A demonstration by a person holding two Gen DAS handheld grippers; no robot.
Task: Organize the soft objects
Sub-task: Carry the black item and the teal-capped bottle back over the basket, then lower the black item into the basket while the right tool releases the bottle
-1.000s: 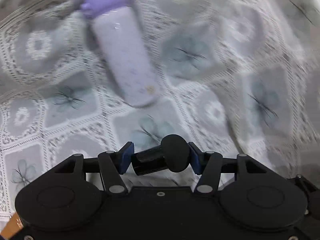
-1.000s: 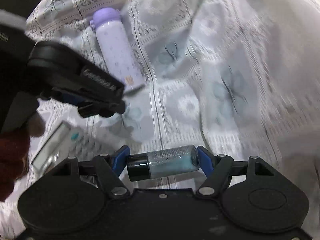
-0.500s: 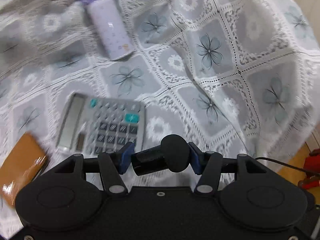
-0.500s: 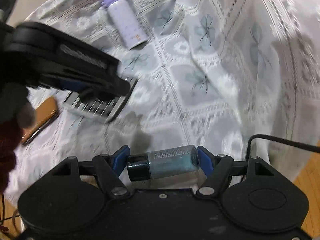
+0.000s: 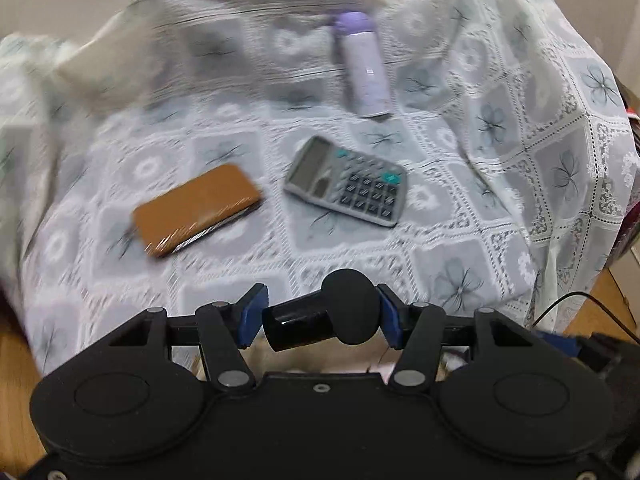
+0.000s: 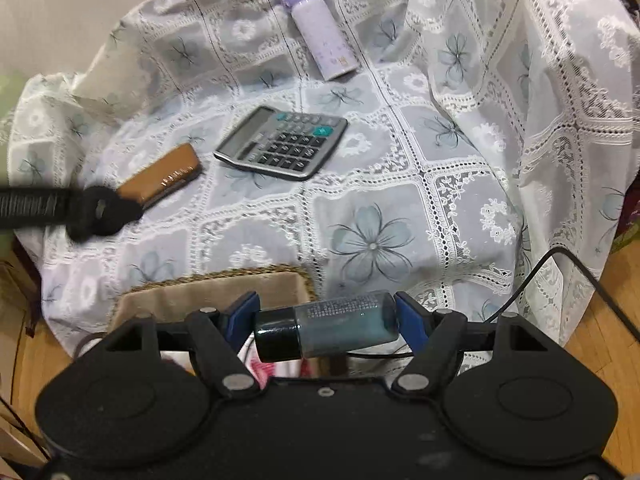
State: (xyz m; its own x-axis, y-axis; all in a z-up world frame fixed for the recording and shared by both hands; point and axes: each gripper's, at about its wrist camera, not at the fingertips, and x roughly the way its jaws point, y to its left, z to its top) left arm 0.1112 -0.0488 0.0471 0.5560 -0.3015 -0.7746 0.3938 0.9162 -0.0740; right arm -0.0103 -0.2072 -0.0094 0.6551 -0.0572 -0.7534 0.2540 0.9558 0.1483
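Right gripper [image 6: 326,330] clamping teal bottle [image 6: 328,330] crosswise, hovering just above woven basket [image 6: 216,286]; left gripper [image 5: 320,320] pinching black applicator [image 5: 320,316].

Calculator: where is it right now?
The calculator lies flat on the lace tablecloth, mid-frame in both wrist views, between the brown wallet on its left and the purple bottle beyond it.

In my view: grey calculator [image 6: 282,143], brown wallet [image 6: 162,173], lilac flask [image 6: 322,39] lying apart on the lace cloth [image 6: 372,240]; black cable [image 6: 576,276] right.
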